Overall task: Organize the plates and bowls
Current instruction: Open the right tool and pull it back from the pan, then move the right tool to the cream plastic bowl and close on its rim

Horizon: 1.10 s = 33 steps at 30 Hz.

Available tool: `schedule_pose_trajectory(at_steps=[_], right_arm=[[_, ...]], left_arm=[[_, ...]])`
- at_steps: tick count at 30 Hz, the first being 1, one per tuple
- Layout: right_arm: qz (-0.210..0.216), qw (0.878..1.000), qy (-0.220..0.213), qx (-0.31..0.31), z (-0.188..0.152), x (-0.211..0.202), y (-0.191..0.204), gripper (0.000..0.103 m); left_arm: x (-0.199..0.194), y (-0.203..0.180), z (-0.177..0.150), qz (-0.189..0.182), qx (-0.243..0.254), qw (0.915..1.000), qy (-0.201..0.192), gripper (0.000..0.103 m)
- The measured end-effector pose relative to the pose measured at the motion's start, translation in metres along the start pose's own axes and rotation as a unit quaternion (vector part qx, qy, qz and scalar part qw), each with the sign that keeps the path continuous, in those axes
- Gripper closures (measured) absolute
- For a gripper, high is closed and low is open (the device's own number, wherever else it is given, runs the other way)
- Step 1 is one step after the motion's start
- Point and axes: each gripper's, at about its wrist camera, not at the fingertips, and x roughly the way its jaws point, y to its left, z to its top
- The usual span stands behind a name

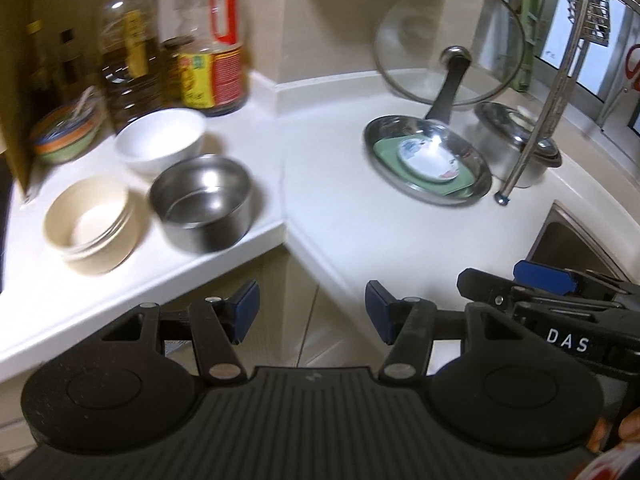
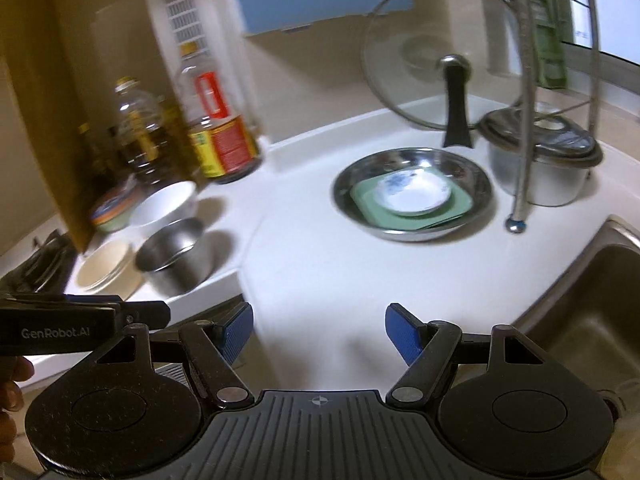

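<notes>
A shallow steel dish (image 1: 400,126) (image 2: 372,168) sits on the white counter, holding a green square plate (image 1: 384,150) (image 2: 460,204) with a small white patterned dish (image 1: 428,158) (image 2: 416,196) on top. On the lower counter to the left stand a white bowl (image 1: 160,140) (image 2: 166,204), a steel bowl (image 1: 202,200) (image 2: 172,256), nested beige bowls (image 1: 94,224) (image 2: 104,268) and a colourful bowl (image 1: 64,136) (image 2: 108,212). My left gripper (image 1: 313,314) hangs open and empty before the counter edge. My right gripper (image 2: 320,332) is open and empty over bare counter.
Oil and sauce bottles (image 1: 212,52) (image 2: 224,136) stand behind the bowls. A glass lid (image 1: 448,40) (image 2: 436,56) leans at the back beside a lidded steel pot (image 1: 516,136) (image 2: 540,160) and a rack leg (image 1: 532,128) (image 2: 520,160). A sink (image 1: 568,240) (image 2: 580,300) lies right.
</notes>
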Motion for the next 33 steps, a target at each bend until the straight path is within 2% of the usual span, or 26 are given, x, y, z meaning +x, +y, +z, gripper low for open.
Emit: schedule_pose_trajectory(at_steps=[8, 18, 24, 33], right_arm=[[0.046, 0.998, 0.030, -0.021, -0.009, 0.004, 0.030, 0.030], [0.102, 0.991, 0.078, -0.045, -0.010, 0.046, 0.091, 0.030], [0.119, 0.987, 0.092, -0.050, -0.002, 0.074, 0.127, 0.030], [0.123, 0.986, 0.103, -0.054, 0.009, 0.121, 0.174, 0.030]], left_arm=[[-0.021, 0.028, -0.019, 0.031, -0.034, 0.9989, 0.006, 0.047], [-0.028, 0.097, -0.033, 0.076, -0.082, 0.9936, 0.017, 0.047], [-0.027, 0.139, -0.025, 0.090, -0.095, 0.9912, 0.018, 0.047], [-0.013, 0.198, -0.006, 0.098, -0.105, 0.9894, 0.017, 0.047]])
